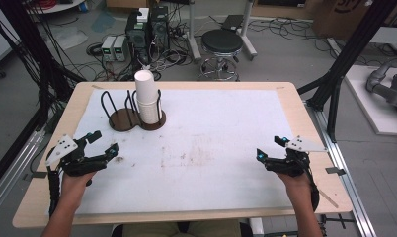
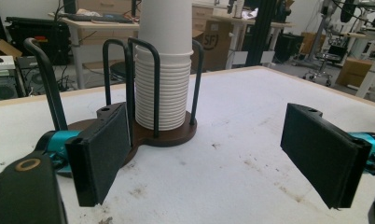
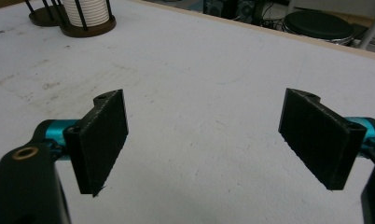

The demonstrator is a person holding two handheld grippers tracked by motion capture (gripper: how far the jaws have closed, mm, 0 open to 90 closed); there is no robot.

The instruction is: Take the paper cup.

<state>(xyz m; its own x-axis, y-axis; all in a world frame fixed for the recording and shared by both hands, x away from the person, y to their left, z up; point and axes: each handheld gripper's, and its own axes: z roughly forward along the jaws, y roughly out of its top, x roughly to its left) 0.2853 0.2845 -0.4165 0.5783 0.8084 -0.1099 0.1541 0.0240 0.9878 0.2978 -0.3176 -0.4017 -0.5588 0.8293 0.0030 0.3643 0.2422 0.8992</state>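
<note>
Standing ribbed white paper cup stack in black wire rack, both grippers' flat fingers wide apart, empty

The left gripper sits low at the left, its jaws spread wide with nothing between them, pointing forward and inward. The right gripper sits at the right, jaws equally wide and empty, angled inward. Both forearms come in from the bottom edge, well apart.
</note>
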